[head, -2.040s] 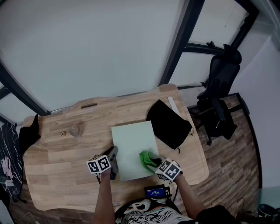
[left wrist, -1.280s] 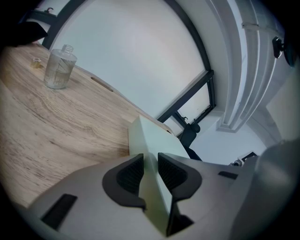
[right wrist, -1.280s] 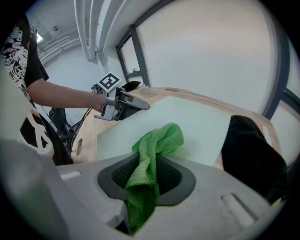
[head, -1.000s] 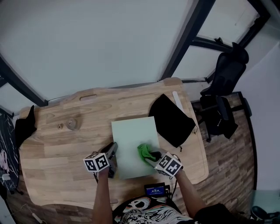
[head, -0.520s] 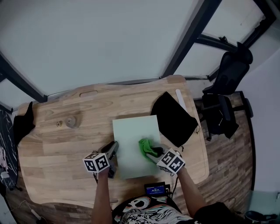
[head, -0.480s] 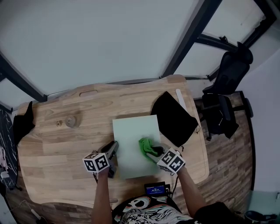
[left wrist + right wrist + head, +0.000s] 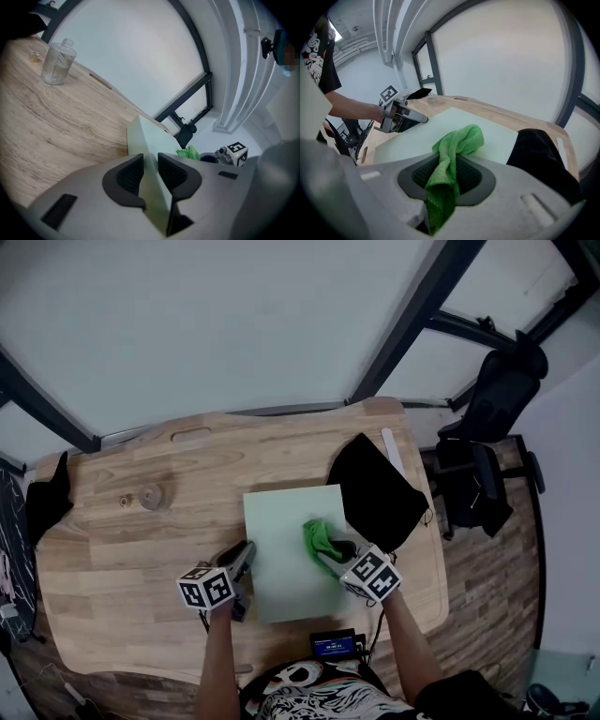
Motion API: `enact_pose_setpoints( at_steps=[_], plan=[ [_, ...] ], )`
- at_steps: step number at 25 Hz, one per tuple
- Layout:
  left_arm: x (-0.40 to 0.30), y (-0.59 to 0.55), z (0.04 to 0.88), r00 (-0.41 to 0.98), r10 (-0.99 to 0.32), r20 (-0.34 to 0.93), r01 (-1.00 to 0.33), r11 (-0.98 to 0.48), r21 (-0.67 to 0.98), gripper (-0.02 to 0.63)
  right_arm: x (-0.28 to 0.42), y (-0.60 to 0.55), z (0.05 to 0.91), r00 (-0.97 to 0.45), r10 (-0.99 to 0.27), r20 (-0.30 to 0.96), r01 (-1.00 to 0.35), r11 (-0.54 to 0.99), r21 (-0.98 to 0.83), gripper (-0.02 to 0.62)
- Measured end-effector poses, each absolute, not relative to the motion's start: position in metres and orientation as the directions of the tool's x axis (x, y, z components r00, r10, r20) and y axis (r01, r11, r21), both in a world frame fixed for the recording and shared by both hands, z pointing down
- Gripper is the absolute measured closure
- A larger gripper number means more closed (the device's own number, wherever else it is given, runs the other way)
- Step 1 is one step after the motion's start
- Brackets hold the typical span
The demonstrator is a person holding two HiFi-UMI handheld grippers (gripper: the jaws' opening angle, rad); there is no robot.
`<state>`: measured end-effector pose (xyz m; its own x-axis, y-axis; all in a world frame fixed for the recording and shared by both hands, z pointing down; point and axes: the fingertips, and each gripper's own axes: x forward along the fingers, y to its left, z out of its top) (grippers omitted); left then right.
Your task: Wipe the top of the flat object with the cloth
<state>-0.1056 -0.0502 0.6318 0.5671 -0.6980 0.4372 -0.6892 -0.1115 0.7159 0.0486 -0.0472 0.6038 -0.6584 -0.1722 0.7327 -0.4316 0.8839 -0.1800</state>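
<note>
A pale green flat board [image 7: 292,549] lies on the wooden table [image 7: 141,549]. My left gripper [image 7: 242,563] clamps the board's left edge [image 7: 149,154] between its jaws, near the front. My right gripper [image 7: 330,552] is shut on a bright green cloth [image 7: 317,537], and the cloth rests on the right part of the board. In the right gripper view the cloth [image 7: 452,154] hangs out of the jaws onto the board [image 7: 426,136], with the left gripper [image 7: 401,115] beyond it.
A black bag [image 7: 373,488] lies just right of the board, with a white strip [image 7: 392,451] behind it. A small clear bottle [image 7: 150,496] and a tiny object [image 7: 123,502] stand far left. A dark device [image 7: 333,645] sits at the table's front edge. An office chair [image 7: 487,427] stands off to the right.
My right gripper has carried the cloth a little farther away and to the right across the board. The left gripper keeps its hold at the same spot.
</note>
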Motion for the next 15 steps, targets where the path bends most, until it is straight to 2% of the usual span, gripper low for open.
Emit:
enact_pose_setpoints(
  at_steps=[9,15],
  plan=[
    [-0.106,-0.050,0.631,0.563,-0.701,0.438,-0.689,-0.106,0.717,0.511,0.047,-0.084,0.600,-0.649,-0.282,0.706,-0.515,0.847,-0.135,0.506],
    [-0.105,-0.050,0.631,0.514,-0.708,0.485,-0.767,-0.127,0.629,0.509,0.044,-0.094,0.602,-0.641,-0.309,0.702,-0.524,0.845,-0.106,0.506]
  ],
)
